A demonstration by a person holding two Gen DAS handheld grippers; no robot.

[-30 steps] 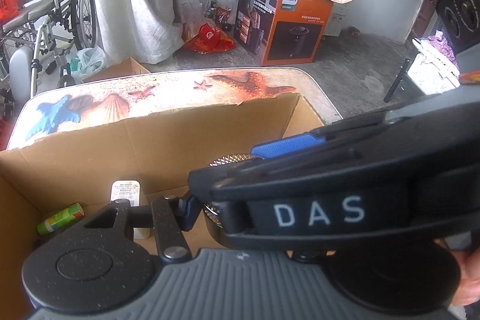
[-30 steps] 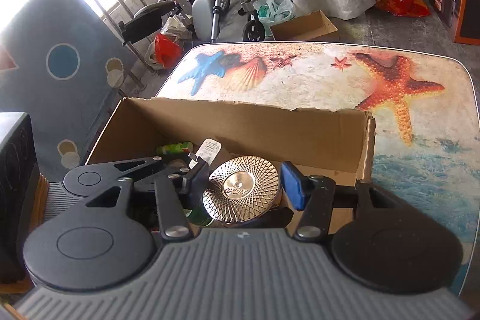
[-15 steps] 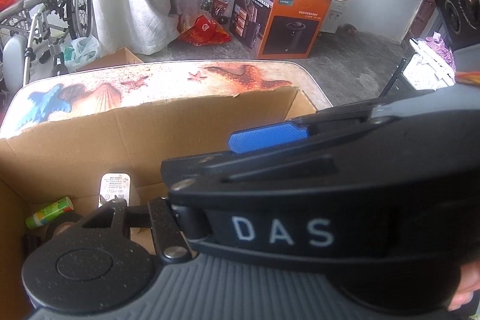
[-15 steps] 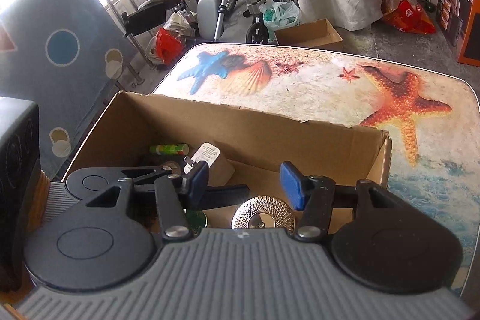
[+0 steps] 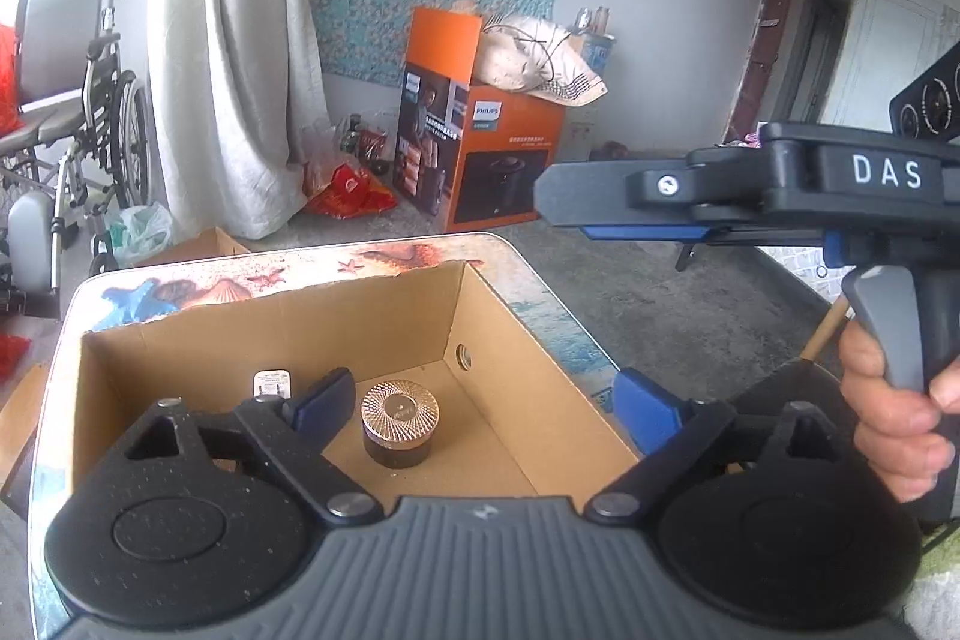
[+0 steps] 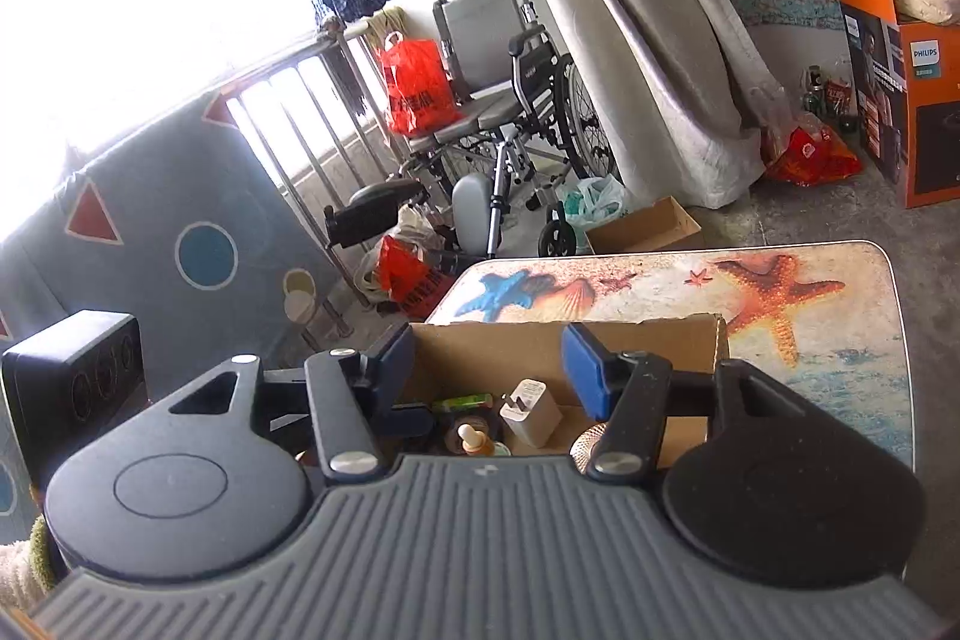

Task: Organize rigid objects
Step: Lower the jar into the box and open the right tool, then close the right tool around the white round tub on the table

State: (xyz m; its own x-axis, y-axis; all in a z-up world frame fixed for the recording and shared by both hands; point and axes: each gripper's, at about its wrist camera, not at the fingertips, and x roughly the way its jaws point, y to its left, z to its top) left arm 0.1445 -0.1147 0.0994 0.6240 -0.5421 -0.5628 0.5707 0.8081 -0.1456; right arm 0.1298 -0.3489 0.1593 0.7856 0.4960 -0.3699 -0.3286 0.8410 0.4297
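A gold-lidded jar (image 5: pixel 399 424) stands upright on the cardboard box (image 5: pixel 480 316) floor, lower centre of the left wrist view. Both grippers, left (image 5: pixel 480 406) and right (image 6: pixel 489 361), hang empty, jaws spread. It looks rigid, smooth, possibly breakable; grip its dark sides below the lid.
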